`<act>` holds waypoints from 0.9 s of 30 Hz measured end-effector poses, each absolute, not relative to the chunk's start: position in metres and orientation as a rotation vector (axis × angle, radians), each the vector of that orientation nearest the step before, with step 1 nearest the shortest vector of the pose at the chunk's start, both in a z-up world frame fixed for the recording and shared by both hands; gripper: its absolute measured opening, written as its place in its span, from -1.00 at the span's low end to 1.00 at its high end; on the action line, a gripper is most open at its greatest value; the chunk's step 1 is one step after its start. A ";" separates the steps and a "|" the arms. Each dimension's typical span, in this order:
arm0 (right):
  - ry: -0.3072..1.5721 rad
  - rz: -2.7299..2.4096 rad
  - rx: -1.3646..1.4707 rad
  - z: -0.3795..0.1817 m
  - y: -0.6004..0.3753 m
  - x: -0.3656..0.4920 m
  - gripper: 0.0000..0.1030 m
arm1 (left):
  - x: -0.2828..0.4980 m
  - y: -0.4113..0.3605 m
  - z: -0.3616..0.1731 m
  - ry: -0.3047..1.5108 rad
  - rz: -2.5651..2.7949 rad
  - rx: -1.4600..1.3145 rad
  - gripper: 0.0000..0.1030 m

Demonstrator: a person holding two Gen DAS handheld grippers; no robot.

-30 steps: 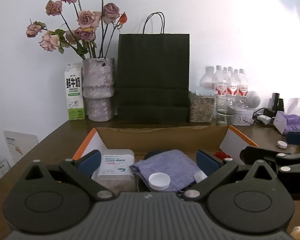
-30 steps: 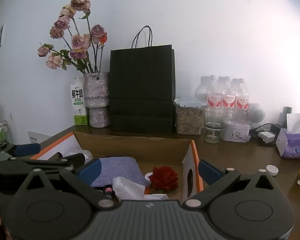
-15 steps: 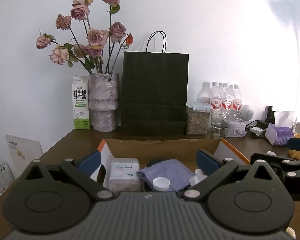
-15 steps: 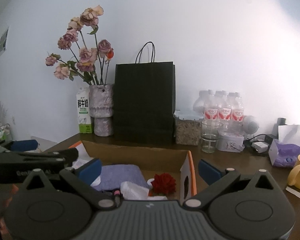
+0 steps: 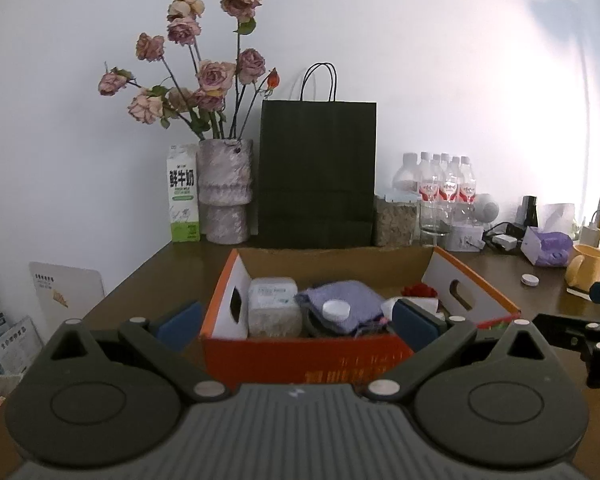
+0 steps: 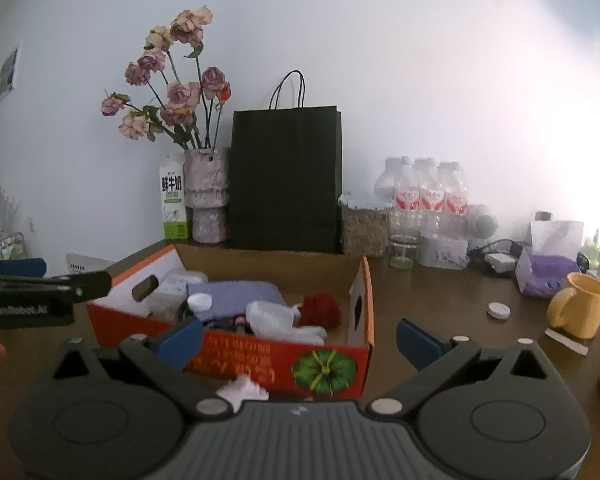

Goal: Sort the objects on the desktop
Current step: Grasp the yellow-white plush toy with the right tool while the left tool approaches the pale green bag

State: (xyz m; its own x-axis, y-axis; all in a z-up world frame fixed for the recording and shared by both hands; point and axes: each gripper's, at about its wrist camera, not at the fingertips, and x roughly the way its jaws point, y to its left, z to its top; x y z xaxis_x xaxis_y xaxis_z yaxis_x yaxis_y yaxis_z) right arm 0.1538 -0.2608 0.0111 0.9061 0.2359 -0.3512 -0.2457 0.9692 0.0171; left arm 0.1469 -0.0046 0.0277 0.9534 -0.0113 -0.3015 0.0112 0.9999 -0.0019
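An orange cardboard box [image 5: 300, 360] stands on the brown desk, seen also in the right wrist view [image 6: 260, 356]. It holds a wet-wipe pack [image 5: 274, 306], a purple cloth [image 5: 352, 300] with a white cap [image 5: 336, 311] on it, white tissue [image 6: 276, 318] and a red rose [image 6: 320, 308]. My left gripper [image 5: 298, 322] is open and empty, just before the box's near wall. My right gripper [image 6: 300, 338] is open and empty, in front of the box's right end.
Along the wall stand a milk carton [image 5: 183, 194], a vase of dried roses [image 5: 224, 192], a black paper bag [image 5: 318, 172], a grain jar [image 5: 396, 220] and water bottles [image 5: 440, 184]. At right are a yellow mug [image 6: 578, 310], a white cap [image 6: 498, 311] and a purple tissue pack [image 6: 546, 276].
Both grippers have pulled back and up from over the box; its near wall now shows in front of them. Both stay open and empty.
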 end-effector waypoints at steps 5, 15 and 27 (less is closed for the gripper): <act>0.400 0.272 -0.015 -0.003 -0.266 0.136 1.00 | 0.125 0.002 0.018 0.319 -0.008 -0.019 1.00; 0.477 0.281 -0.010 -0.032 -0.268 0.115 1.00 | 0.102 0.006 -0.013 0.392 -0.015 -0.030 1.00; 0.524 0.284 -0.022 -0.053 -0.263 0.119 1.00 | 0.104 0.009 -0.034 0.448 -0.025 -0.042 1.00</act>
